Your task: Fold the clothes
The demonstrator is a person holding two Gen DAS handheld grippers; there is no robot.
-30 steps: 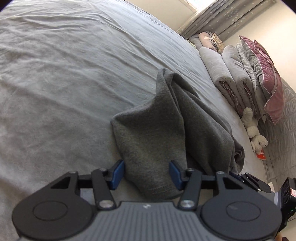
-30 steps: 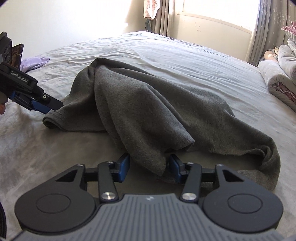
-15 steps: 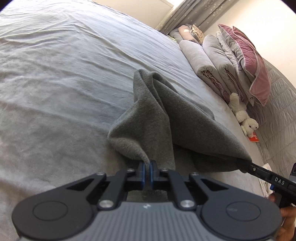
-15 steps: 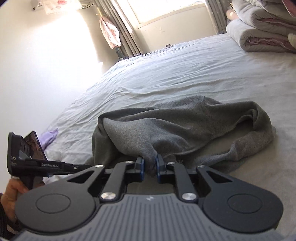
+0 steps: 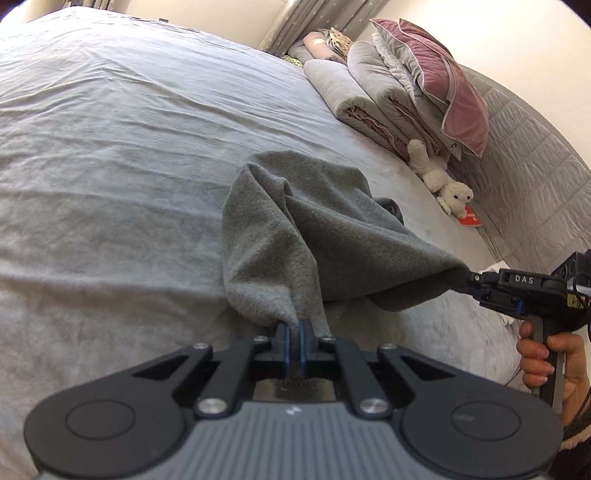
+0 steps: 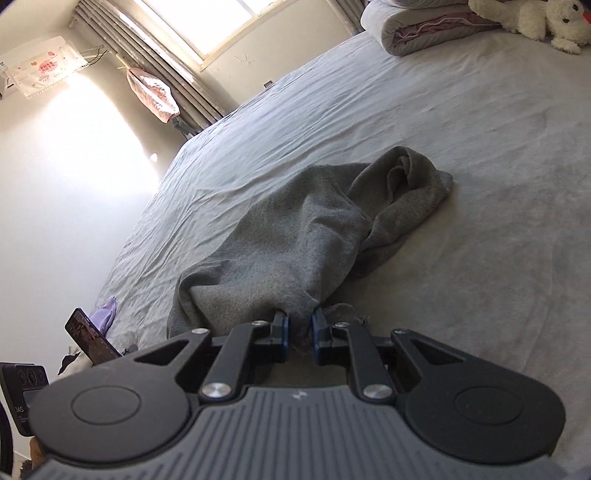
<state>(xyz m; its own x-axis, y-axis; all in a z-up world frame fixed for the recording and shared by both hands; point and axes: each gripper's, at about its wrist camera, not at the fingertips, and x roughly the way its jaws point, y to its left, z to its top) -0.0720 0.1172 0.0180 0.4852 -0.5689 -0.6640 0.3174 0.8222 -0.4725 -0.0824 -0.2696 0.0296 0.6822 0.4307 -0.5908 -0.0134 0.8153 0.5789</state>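
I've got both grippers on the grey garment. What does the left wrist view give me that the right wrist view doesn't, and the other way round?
Only the left wrist view shows the right gripper from outside, shut on a stretched corner of the grey garment, the hand holding it, the pink pillow and the quilted headboard.

Only the right wrist view shows the window, the curtains, the phone and a lilac cloth at the bed's edge.

Both show the garment, the grey sheet, the folded bedding and the plush toy.
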